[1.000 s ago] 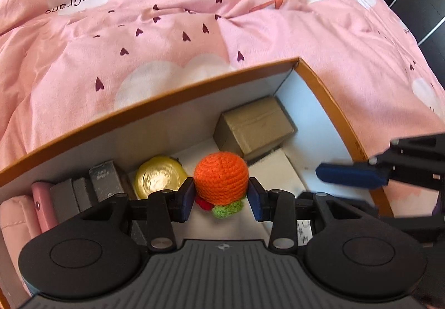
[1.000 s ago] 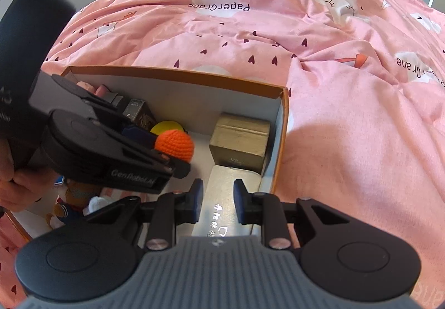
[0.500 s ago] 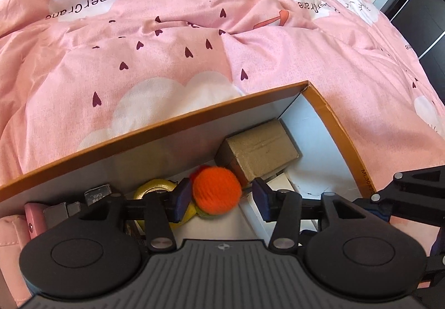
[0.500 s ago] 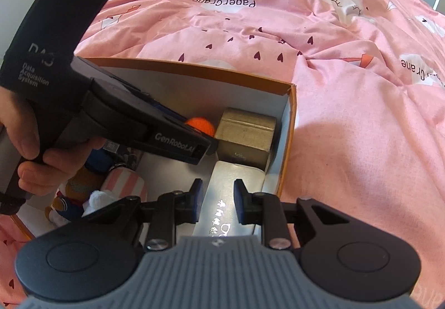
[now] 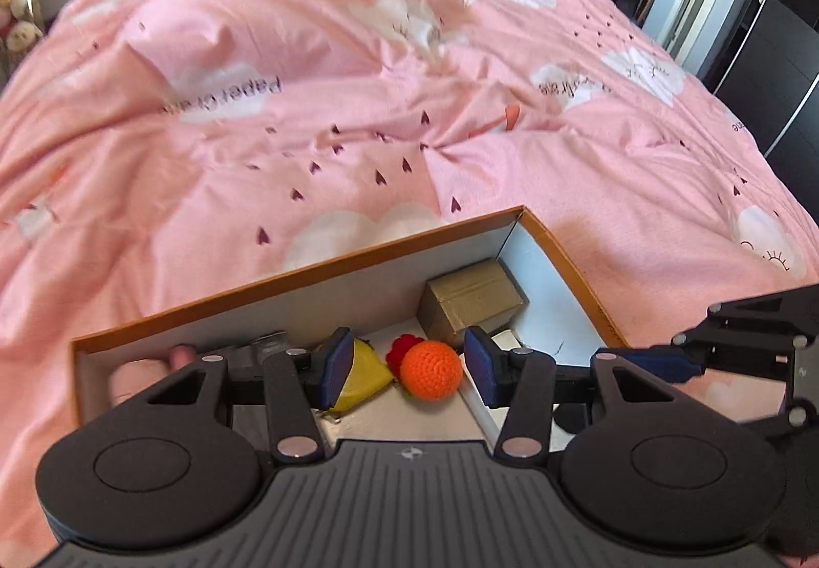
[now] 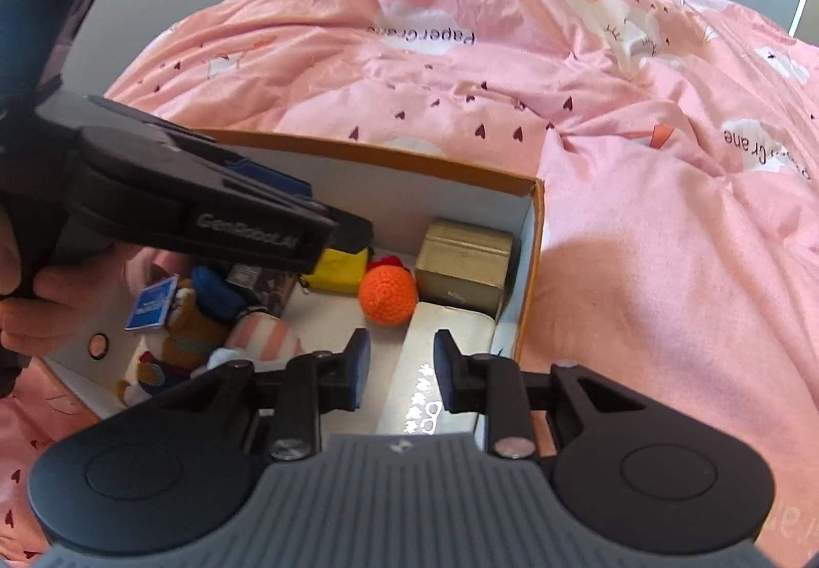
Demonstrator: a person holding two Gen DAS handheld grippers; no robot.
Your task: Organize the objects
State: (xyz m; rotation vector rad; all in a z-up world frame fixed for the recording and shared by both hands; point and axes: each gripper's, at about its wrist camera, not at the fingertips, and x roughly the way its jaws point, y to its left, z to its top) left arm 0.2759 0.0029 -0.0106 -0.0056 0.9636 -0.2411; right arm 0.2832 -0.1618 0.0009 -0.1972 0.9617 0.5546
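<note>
An orange crocheted ball (image 5: 431,370) with red and green bits lies on the floor of the open orange-rimmed box (image 5: 286,272), next to a gold box (image 5: 473,299) and a yellow item (image 5: 364,367). My left gripper (image 5: 407,371) is open and raised above the ball, empty. The ball also shows in the right wrist view (image 6: 387,294), with the left gripper (image 6: 338,230) above it. My right gripper (image 6: 398,366) is open and empty over a flat silver case (image 6: 440,373) at the box's right side.
The box also holds a plush bear (image 6: 189,327), a blue card (image 6: 151,309), a pink striped item (image 6: 263,337) and dark small boxes (image 6: 256,279). A pink quilt (image 5: 358,107) surrounds the box. Dark cabinets (image 5: 768,5) stand at the far right.
My left gripper opened and let go of the orange ball, which now rests in the box. The left gripper then rose and drew back. The right gripper opened slightly wider and rose.
</note>
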